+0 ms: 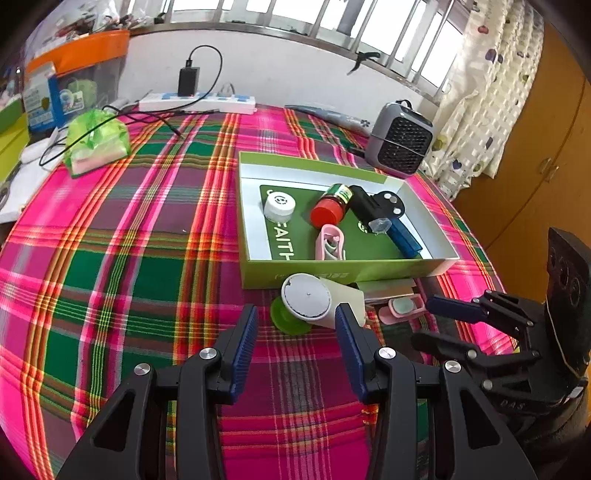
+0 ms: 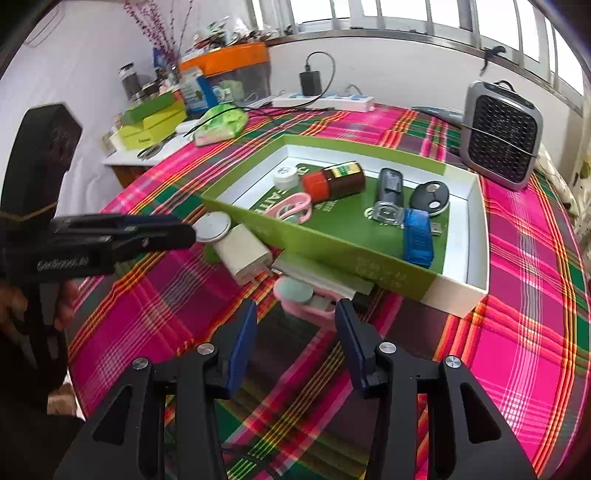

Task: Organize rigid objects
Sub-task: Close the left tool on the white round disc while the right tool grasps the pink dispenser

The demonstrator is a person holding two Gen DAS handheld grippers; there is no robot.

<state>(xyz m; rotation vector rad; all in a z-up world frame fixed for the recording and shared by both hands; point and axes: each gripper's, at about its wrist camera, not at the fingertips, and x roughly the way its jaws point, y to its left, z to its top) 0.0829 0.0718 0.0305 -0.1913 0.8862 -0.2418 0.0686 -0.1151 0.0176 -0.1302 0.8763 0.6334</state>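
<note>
Outside the green box's [image 1: 332, 275] near wall on the tabletop [image 1: 147, 258] lie a white charger [image 2: 242, 254] and pink case [image 2: 306, 301], both rigid and light. Left gripper [image 1: 297, 325] and right gripper [image 2: 295, 317] stand released, empty; grasp across flat sides.

— We're in someone's home here, a lived-in room by the look of it: a tabletop [image 1: 110, 258] under a bright plaid cloth, and a barred window [image 1: 332, 18] right behind it.

— Agreed, and we can see a patterned curtain [image 1: 484, 92] hanging at the side, with wooden cupboard doors [image 1: 546, 147] next to it.

— We've also got a white power strip [image 1: 195, 102] with a charger plugged in, a small grey desk fan [image 2: 502, 136], and jars and boxes piled on a side shelf [image 2: 155, 92]. Household clutter, we'd say.
</note>
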